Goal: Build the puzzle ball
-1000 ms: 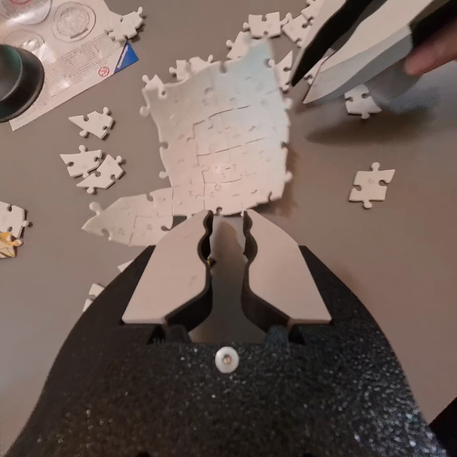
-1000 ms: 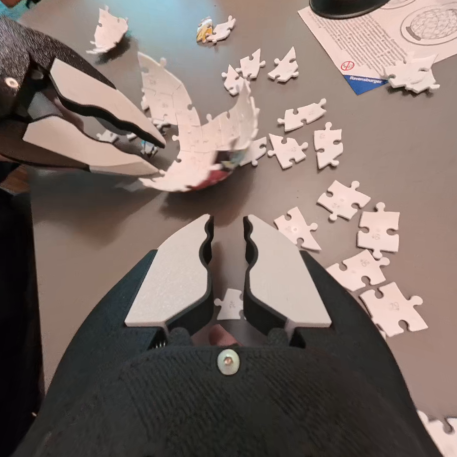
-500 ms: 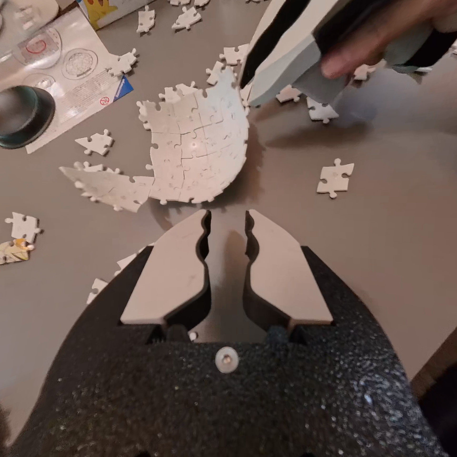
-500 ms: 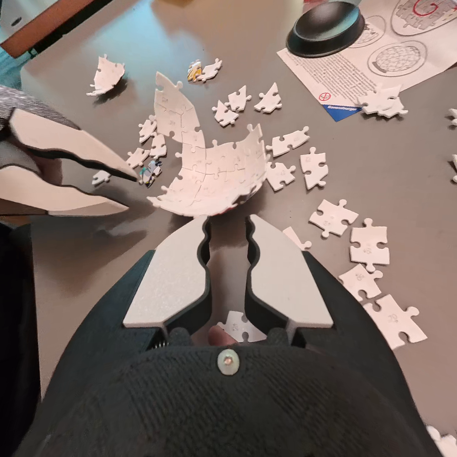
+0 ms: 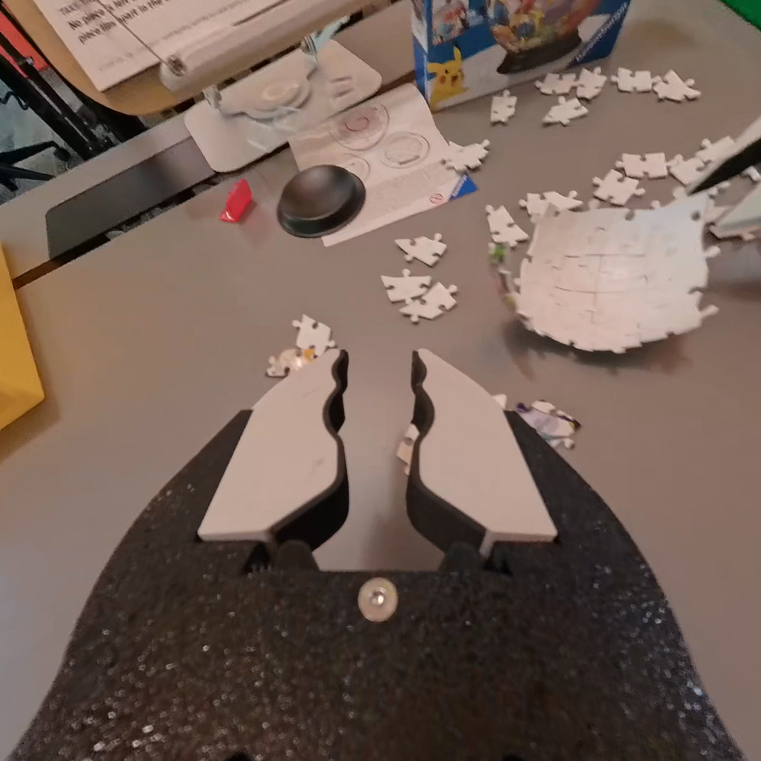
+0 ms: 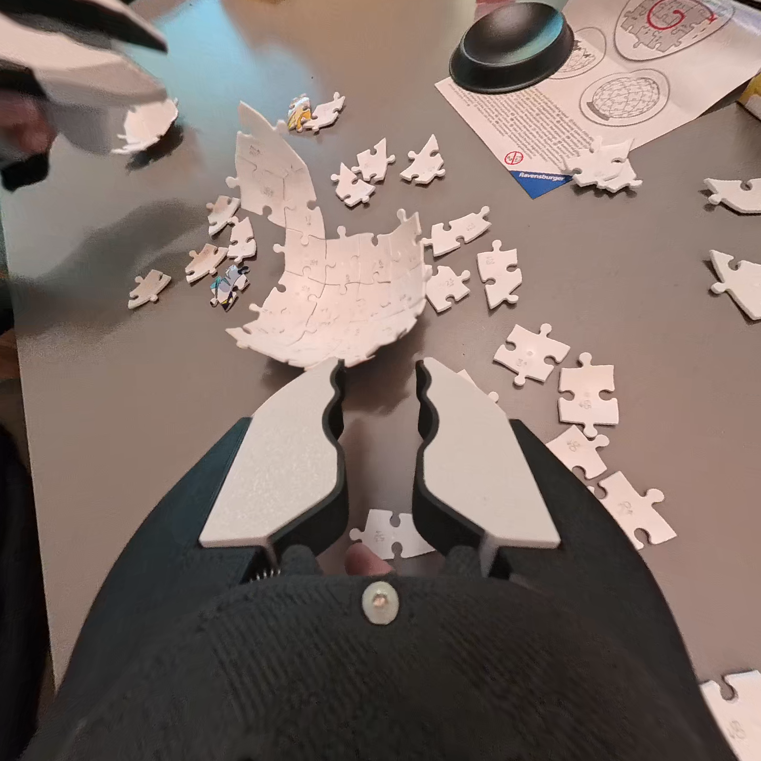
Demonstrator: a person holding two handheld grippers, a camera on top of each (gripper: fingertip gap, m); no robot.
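The partly built puzzle ball, a curved white shell of joined pieces, rests hollow side up on the grey table. In the left wrist view the shell lies to the right of and beyond my left gripper, which is open, empty and well apart from it. My right gripper is open and empty, its left fingertip just at the shell's near rim. A loose white piece lies on the table under the right gripper's fingers. The left gripper shows blurred at the right wrist view's top left.
Loose white pieces are scattered around the shell. A black round stand sits on an instruction sheet. A puzzle box, a small red object and a yellow object are farther off. Tip to tip, the grippers are about 20 cm apart. From my right tips it is roughly 6 cm to the shell; from my left, 15 cm. Seen from the right wrist view as well.
My left gripper has drawn back from the shell's edge and swung left, so the shell now lies off to its right. The right gripper has backed away a little. Both stay open.
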